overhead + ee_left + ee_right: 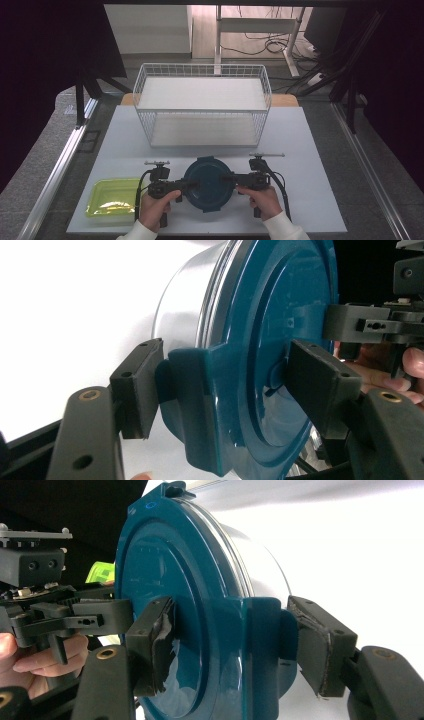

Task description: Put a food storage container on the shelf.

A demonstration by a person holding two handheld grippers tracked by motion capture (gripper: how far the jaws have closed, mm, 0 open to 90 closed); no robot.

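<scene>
No writing could be read on the teal-lidded container (pixel 209 182), whose opposite lid tabs the left gripper (pixel 189 186) and right gripper (pixel 231 178) each clamped.

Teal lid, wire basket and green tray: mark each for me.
teal lid (pixel 207 180), high view, centre of its top.
wire basket (pixel 202 109), high view, front top rim.
green tray (pixel 111 189), high view, bare floor near its rear.

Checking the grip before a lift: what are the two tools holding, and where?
Both hold the round teal-lidded container: the left tool straddles a lid clip on its left side, the right tool the opposite clip.
</scene>
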